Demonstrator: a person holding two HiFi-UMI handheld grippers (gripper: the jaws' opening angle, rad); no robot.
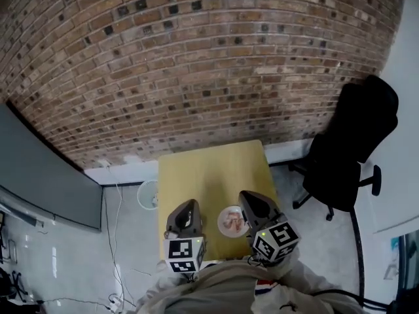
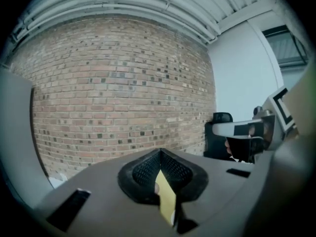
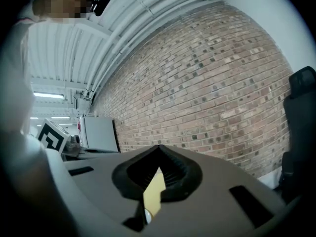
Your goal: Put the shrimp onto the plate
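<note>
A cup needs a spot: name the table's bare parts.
Bare: the yellow table from the plate to its far edge by the brick wall. Crowded: the near edge, with the shrimp on the plate between left gripper and right gripper.

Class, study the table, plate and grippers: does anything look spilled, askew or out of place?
Nothing stands out. The shrimp sit on the white plate near the yellow table's near edge, with nothing spilled around it. The left gripper and right gripper are both shut and empty.

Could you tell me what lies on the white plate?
Pale pink shrimp lie on the small round white plate; the dark right hand-held gripper hides its right edge.
</note>
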